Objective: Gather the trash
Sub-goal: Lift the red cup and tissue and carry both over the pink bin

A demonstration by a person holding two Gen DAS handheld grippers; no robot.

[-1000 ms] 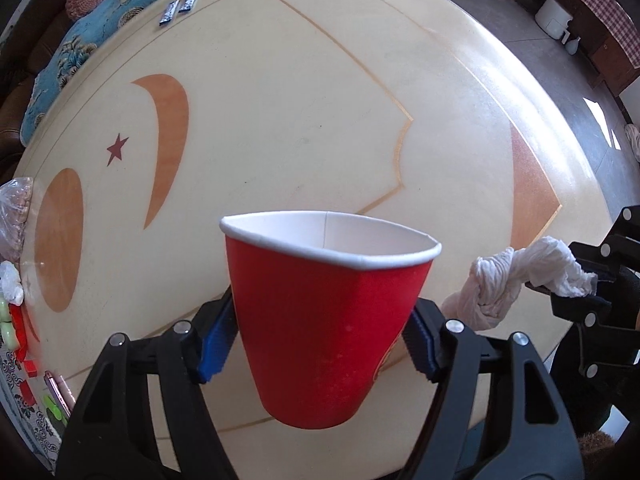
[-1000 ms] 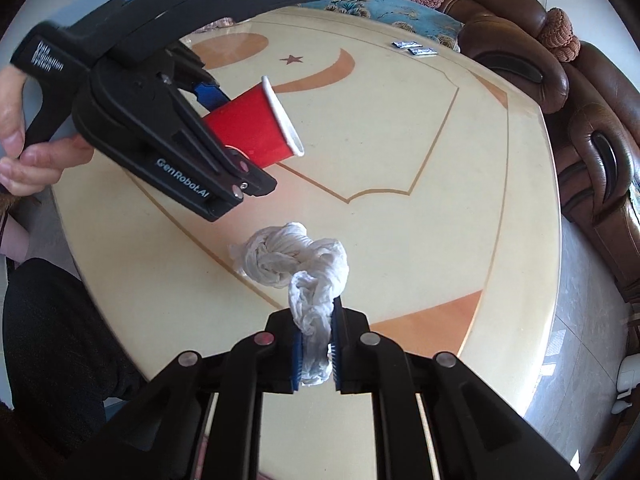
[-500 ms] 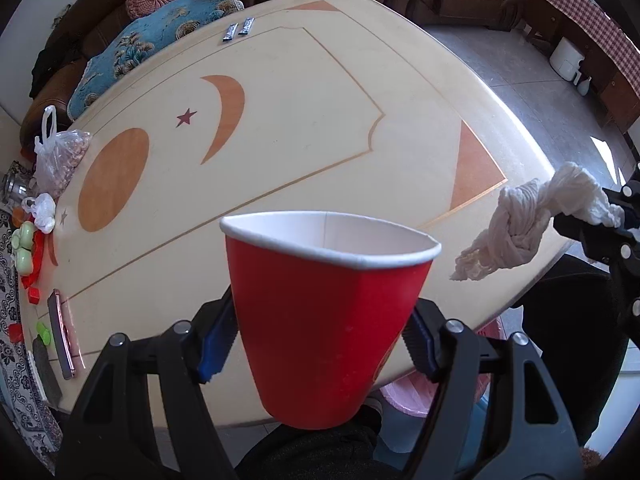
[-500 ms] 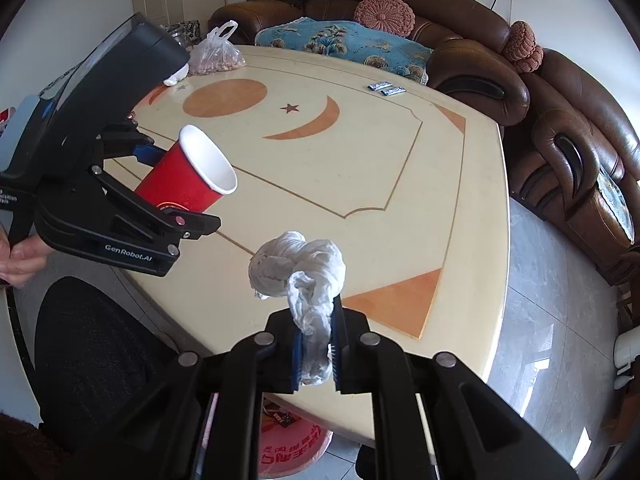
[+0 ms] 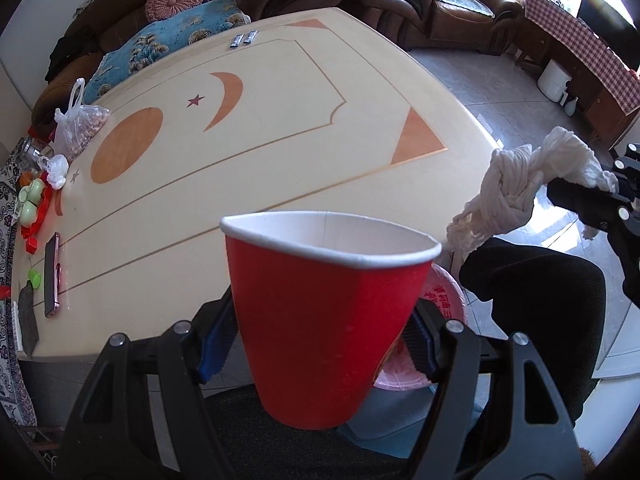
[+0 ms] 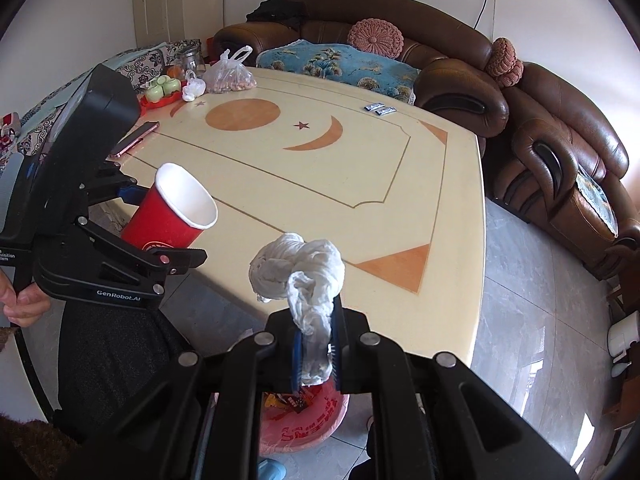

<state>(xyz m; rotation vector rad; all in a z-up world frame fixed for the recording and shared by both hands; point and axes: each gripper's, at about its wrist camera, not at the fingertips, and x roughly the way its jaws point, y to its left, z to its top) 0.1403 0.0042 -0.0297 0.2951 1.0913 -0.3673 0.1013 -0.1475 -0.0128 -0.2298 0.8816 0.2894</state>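
My left gripper (image 5: 316, 344) is shut on a red paper cup (image 5: 320, 312) with a white inside, squeezed slightly, held upright off the table's near edge. The cup (image 6: 172, 216) and left gripper (image 6: 132, 224) also show at the left of the right wrist view. My right gripper (image 6: 316, 356) is shut on a knotted white plastic bag (image 6: 298, 272), which also shows in the left wrist view (image 5: 520, 192). A pink bin lined with a red bag (image 6: 304, 420) stands on the floor below both grippers; its rim (image 5: 444, 292) shows behind the cup.
The cream table (image 6: 320, 168) carries a phone (image 6: 134, 138), a bag of nuts (image 6: 230, 74), green items (image 6: 162, 88) and two small packets (image 6: 380, 109). Brown sofas (image 6: 560, 152) stand behind it. A dark-clothed leg (image 5: 540, 300) is near the bin.
Both grippers have pulled back and up from over the table to beyond its near edge, still holding cup and bag. The pink bin has come into view below.
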